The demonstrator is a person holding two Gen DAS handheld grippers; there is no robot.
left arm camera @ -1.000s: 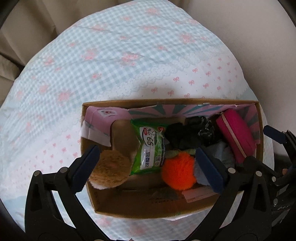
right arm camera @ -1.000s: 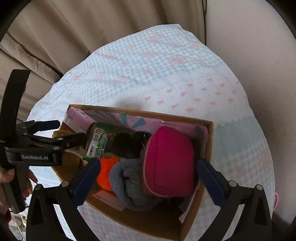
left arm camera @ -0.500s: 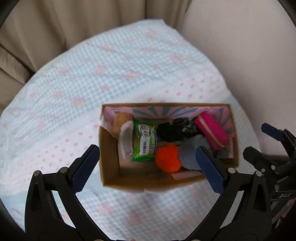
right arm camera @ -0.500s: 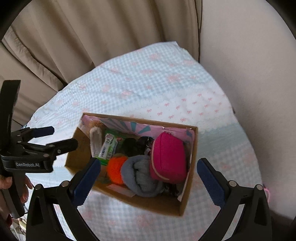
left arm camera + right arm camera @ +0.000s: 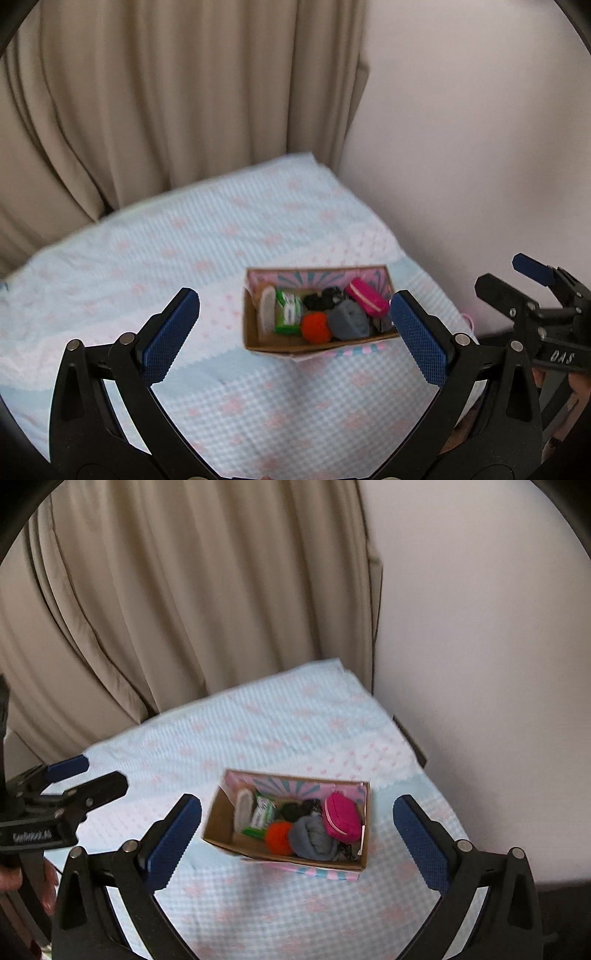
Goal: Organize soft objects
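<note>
A cardboard box (image 5: pixel 255 343) (image 5: pixel 218 823) stands on the checked bedspread. It holds a pink pouch (image 5: pixel 367 295) (image 5: pixel 341 818), a grey rolled cloth (image 5: pixel 349 319) (image 5: pixel 312 836), an orange pom-pom (image 5: pixel 316 326) (image 5: pixel 279 836), a green packet (image 5: pixel 288 312) (image 5: pixel 262 814), black soft items (image 5: pixel 321 299) (image 5: pixel 297 808) and a tan sponge (image 5: pixel 266 308) (image 5: pixel 242 806). My left gripper (image 5: pixel 291 332) is open and empty, well back from the box. My right gripper (image 5: pixel 297 834) is open and empty, also far above it. Each gripper shows in the other's view, the right one (image 5: pixel 517 280) and the left one (image 5: pixel 88 775).
The pale blue bedspread (image 5: pixel 184 251) (image 5: pixel 258 738) with pink flowers covers the bed. Beige curtains (image 5: pixel 166 92) (image 5: pixel 184 590) hang behind it. A plain wall (image 5: pixel 480 129) (image 5: pixel 480 627) runs along the right side.
Both grippers have pulled back and up from the box, so it looks much smaller. The sponge now lies inside the box at its left end.
</note>
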